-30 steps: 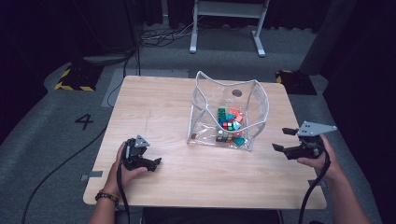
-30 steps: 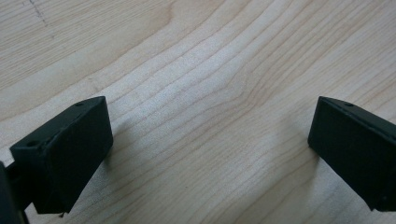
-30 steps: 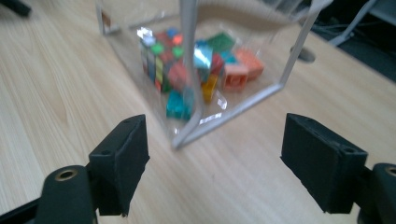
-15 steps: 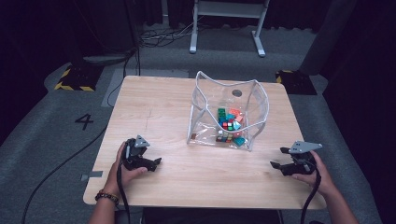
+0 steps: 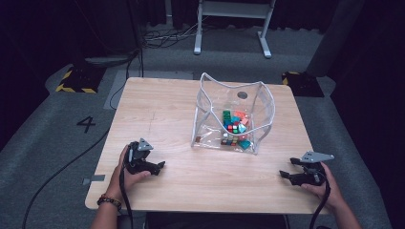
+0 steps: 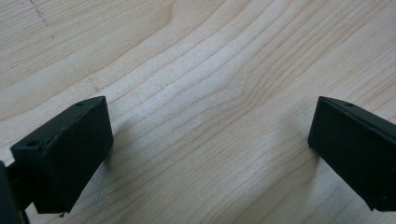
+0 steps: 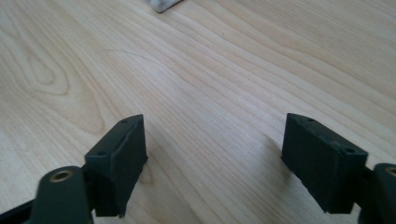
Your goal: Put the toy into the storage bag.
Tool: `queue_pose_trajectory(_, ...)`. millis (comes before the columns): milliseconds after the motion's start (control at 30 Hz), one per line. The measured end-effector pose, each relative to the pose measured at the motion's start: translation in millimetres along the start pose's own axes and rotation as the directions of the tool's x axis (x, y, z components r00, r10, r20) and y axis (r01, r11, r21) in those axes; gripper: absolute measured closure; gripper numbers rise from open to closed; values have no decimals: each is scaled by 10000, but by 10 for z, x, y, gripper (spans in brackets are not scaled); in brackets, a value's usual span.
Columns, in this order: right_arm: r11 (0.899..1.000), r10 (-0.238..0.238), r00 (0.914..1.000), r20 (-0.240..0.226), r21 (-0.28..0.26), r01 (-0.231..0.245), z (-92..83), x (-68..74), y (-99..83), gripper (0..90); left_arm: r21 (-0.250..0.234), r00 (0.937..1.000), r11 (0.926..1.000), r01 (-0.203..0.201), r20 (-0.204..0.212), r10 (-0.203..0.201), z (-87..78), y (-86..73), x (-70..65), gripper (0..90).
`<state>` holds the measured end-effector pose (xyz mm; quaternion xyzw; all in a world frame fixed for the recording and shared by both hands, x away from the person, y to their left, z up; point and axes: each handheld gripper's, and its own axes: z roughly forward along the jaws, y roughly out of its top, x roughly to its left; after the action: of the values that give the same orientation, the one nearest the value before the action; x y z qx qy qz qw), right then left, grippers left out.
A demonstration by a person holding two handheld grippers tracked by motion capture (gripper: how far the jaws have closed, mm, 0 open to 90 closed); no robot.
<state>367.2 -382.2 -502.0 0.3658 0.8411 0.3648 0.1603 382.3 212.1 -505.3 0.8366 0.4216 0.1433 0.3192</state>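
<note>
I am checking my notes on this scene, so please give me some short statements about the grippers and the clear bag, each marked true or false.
1. The left gripper holds a toy block. False: its jaws are open with bare table between them.
2. The clear bag stands open with coloured blocks inside. True.
3. The right gripper is inside the bag. False: it is low over the table's right front corner, apart from the bag.
4. Both grippers are open. True.

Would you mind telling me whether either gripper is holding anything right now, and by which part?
Nothing is held: the left gripper and the right gripper both stand open over bare table.
</note>
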Motion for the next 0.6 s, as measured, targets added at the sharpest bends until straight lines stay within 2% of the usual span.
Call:
queue_pose_trajectory(100,9996,262,9995,196,-74,-260,-16,-21,-16,222,0,10000,10000,0,0,0,0,0,0,2)
queue_pose_trajectory(233,9997,111,9996,272,-216,-105,4,2,-27,194,0,10000,10000,0,0,0,0,0,0,2)
queue_pose_trajectory(600,9998,91,9997,235,-197,-86,11,-4,-24,189,3,10000,10000,1,2,-1,0,0,0,2)
